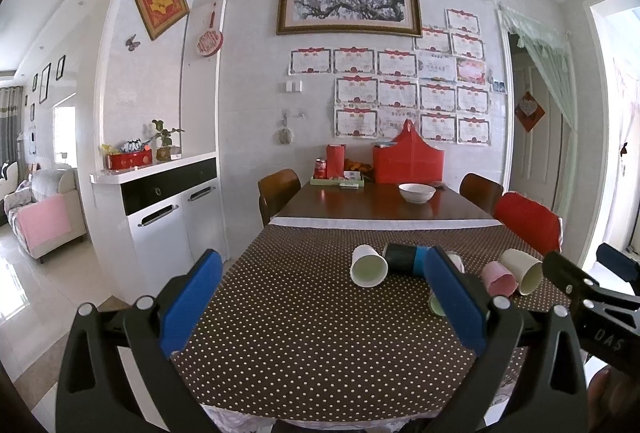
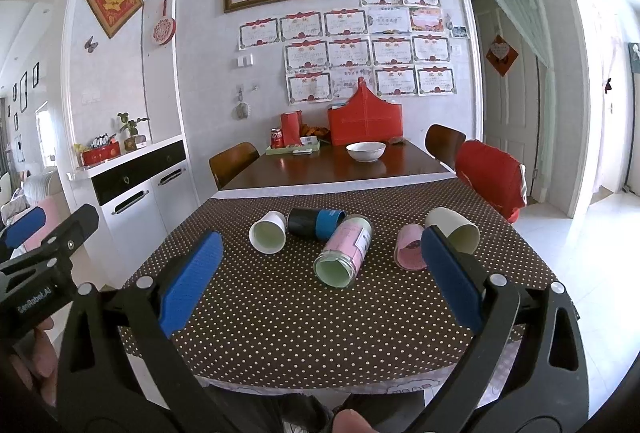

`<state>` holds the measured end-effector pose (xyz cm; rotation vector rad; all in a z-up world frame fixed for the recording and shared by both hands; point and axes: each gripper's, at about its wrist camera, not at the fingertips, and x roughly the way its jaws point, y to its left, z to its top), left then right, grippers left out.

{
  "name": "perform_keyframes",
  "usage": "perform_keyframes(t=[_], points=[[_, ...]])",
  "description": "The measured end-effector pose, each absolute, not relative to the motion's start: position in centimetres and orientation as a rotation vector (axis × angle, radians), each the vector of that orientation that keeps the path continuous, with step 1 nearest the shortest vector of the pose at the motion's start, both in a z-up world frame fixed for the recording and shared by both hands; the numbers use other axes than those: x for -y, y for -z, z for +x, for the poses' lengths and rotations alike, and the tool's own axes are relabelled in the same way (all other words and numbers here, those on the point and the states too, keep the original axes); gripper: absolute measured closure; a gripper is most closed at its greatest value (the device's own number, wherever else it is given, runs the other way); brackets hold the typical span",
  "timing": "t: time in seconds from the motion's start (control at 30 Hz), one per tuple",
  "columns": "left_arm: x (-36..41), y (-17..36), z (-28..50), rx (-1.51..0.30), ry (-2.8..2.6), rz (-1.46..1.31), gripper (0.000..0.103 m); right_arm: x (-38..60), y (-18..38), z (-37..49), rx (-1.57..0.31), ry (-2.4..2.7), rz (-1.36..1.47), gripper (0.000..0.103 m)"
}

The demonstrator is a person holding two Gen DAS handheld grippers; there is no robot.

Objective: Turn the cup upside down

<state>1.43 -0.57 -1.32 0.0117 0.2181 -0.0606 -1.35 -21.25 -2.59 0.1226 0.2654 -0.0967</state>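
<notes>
Several cups lie on their sides on the brown dotted tablecloth. In the right wrist view there is a white cup, a black and blue cup, a pink cup with a green inside, a small pink cup and a cream cup. My right gripper is open and empty, short of the cups. My left gripper is open and empty; the white cup, the black and blue cup, the small pink cup and the cream cup lie beyond it.
A white bowl and a tray with a red can stand on the bare wood at the far end. Red bags stand against the wall. Chairs flank the table, one with a red cover. A white cabinet stands at the left.
</notes>
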Motion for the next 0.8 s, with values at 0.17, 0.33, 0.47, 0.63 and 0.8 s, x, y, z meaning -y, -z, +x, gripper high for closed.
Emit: perform_keyframes(t=[0.17, 0.33, 0.47, 0.63, 0.8], points=[[0.6, 1.9, 3.3, -0.26, 0.074, 0.018, 0.004, 22.0, 3.5, 0.2, -0.29, 0.104, 0.113, 0.006], [1.1, 2.6, 6.7, -0.311, 0.09, 0.028, 0.004, 23.1, 4.4, 2.6, -0.326, 0.11, 0.103, 0.006], [1.5, 3.4, 10.0, -0.368, 0.094, 0.027, 0.004, 23.9, 5.0, 4.6, -0.349, 0.108, 0.093, 0.006], [2.8, 4.3, 14.2, -0.443, 0.116, 0.048, 0.004, 25.0, 5.5, 7.5, -0.388, 0.102, 0.097, 0.006], [4.6, 4.5, 17.7, -0.505, 0.138, 0.09, 0.004, 25.8, 5.6, 10.5, -0.432, 0.098, 0.109, 0.006]])
